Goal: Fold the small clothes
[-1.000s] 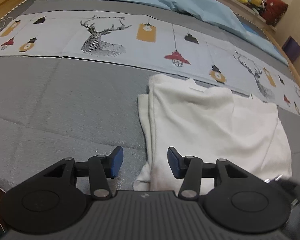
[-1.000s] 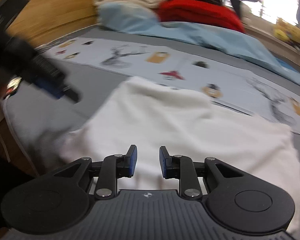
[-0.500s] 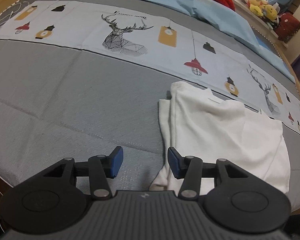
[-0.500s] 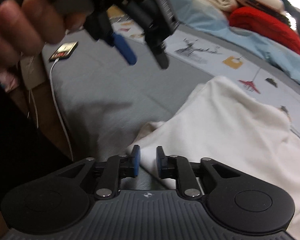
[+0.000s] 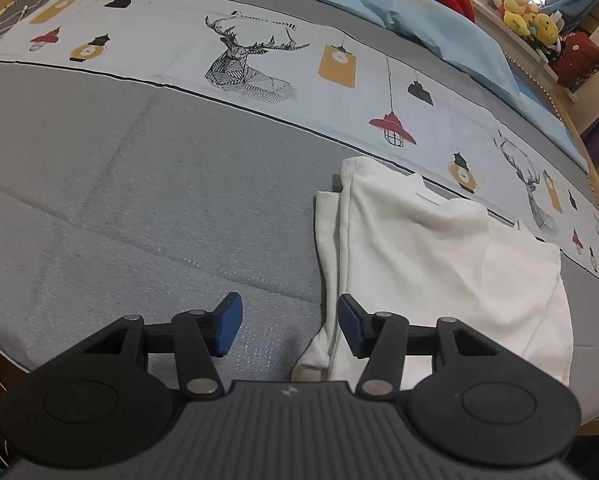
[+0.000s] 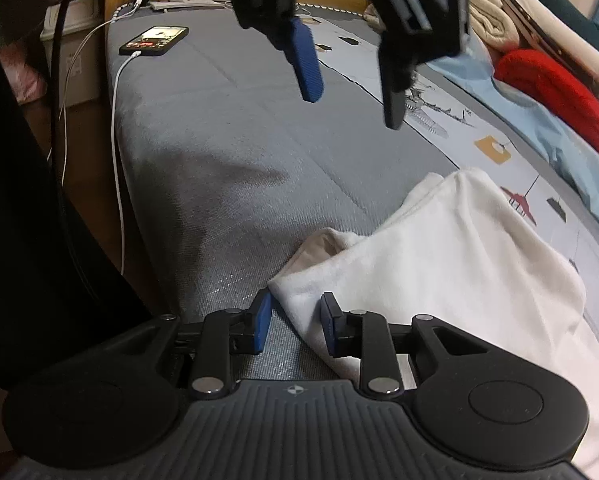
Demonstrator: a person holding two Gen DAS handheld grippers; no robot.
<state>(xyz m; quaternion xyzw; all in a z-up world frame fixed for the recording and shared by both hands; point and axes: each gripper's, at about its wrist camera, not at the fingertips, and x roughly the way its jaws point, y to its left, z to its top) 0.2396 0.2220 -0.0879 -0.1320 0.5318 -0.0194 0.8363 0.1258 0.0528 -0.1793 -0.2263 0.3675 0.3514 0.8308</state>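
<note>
- Fingers of my right gripper (image 6: 295, 326) have swung to the white garment's (image 6: 451, 264) near corner, opening around it, not yet pinching.
- My left gripper (image 5: 289, 330) hangs open, empty.

We see one white garment (image 5: 439, 256), soft knit, lying flat on the grey bed cover (image 5: 139, 184), partly folded: its left side is turned in, leaving a doubled long edge with a narrow underlayer strip showing beside it. Far end reaches the printed lamp-and-deer band (image 5: 259, 56). Near-left corner (image 6: 299, 296) is bunched and slightly raised at the bed's edge.
</note>
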